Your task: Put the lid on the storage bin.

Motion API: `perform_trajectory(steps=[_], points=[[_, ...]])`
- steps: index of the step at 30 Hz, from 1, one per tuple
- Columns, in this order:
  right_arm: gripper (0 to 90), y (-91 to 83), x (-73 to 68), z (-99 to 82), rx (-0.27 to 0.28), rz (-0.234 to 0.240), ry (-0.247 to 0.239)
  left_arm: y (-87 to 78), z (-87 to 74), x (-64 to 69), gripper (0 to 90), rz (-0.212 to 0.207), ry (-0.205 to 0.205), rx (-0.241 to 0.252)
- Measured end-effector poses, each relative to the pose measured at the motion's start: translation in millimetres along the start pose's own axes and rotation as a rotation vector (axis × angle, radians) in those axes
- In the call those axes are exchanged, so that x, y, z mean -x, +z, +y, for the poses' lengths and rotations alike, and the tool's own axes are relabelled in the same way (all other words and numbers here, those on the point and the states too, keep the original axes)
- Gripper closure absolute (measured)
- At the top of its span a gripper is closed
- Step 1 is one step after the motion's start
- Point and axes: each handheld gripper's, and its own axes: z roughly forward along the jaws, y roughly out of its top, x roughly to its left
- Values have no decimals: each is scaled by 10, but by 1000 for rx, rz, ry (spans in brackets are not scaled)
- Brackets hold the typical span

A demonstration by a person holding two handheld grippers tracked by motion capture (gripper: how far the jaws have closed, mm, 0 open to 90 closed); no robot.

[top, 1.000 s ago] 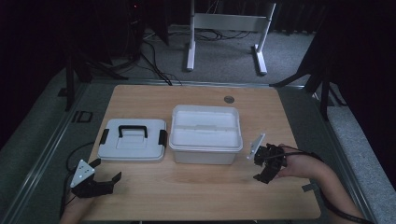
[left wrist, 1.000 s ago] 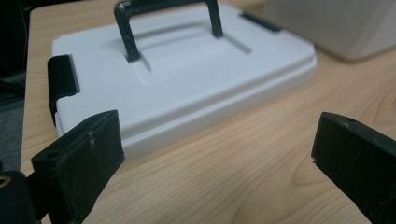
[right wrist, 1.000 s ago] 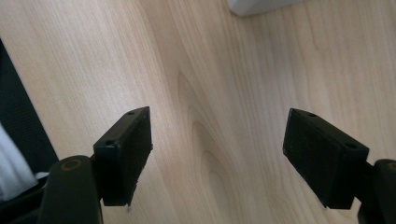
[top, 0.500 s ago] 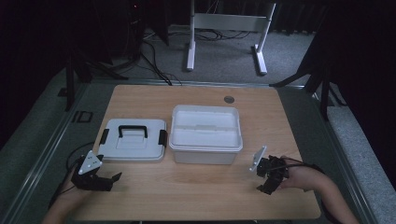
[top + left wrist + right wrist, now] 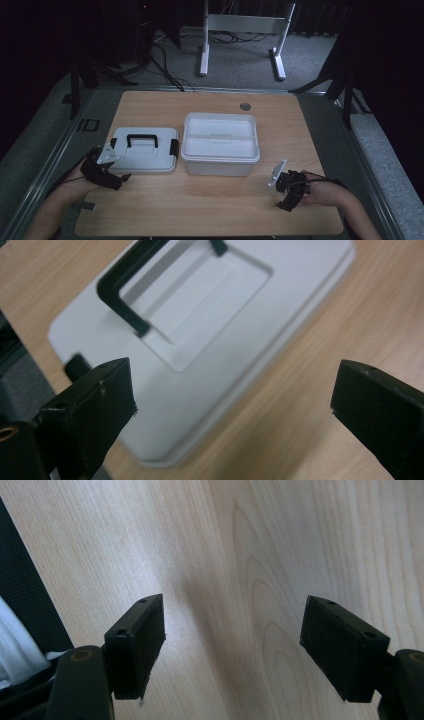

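A white lid [image 5: 142,149] with a black handle [image 5: 142,140] lies flat on the wooden table, left of an open white box [image 5: 220,145]. My left gripper [image 5: 120,181] is at the lid's near left corner with its jaws open and nothing between them. In the left gripper view the lid [image 5: 200,330] lies just ahead of the left gripper [image 5: 232,390], handle [image 5: 125,295] up. My right gripper [image 5: 286,202] is near the table's front right, jaws open and pointing down at bare wood. In the right gripper view the right gripper [image 5: 232,625] frames only the tabletop.
A small round grommet [image 5: 244,106] sits in the table's far middle. A white stand [image 5: 240,30] and cables [image 5: 160,65] are on the floor behind the table. The table's front edge [image 5: 210,234] runs close under both hands.
My left gripper has risen and moved away from the front edge to the lid's corner. My right gripper has sunk toward the near right part of the table.
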Motion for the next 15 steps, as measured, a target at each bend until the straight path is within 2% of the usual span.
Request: perform_trajectory(steps=[8,15], points=[[255,7,-2,-10,-5,5,-2,49,272,-193,37,-18,62,-125],[258,17,6,-17,-16,2,-3,136,510,-282,37,-31,111,-191]])
